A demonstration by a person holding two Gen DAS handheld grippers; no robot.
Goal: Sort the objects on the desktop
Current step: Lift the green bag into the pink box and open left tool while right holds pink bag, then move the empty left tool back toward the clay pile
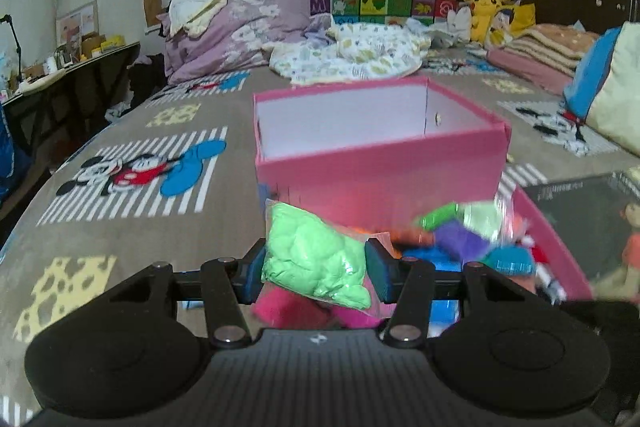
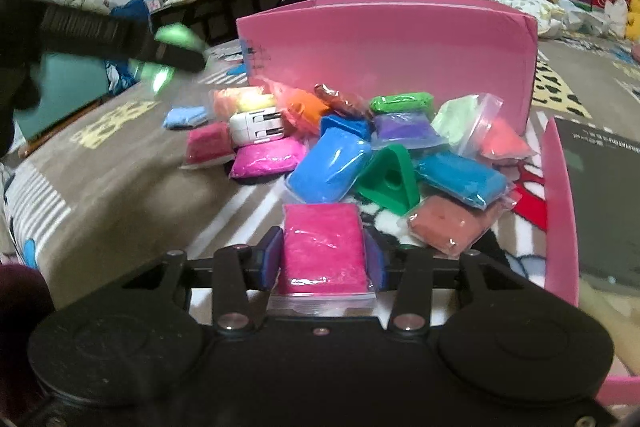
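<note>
early stage: box [image 1: 380, 131] empty. left tool [image 1: 316, 267] clamps green bag [image 1: 316, 259], right tool [image 2: 324, 259] clamps pink bag [image 2: 326, 251]; pile [image 2: 360, 151] beside box unsorted.

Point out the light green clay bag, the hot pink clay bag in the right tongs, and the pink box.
light green clay bag [image 1: 316, 261], left wrist view, middle of the clay.
hot pink clay bag [image 2: 325, 251], right wrist view, bag's centre.
pink box [image 1: 380, 171], left wrist view, near outer wall.

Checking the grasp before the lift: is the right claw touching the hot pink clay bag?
Touching. The right wrist view shows the right claw with both pads pressed against the sides of the hot pink clay bag.
</note>
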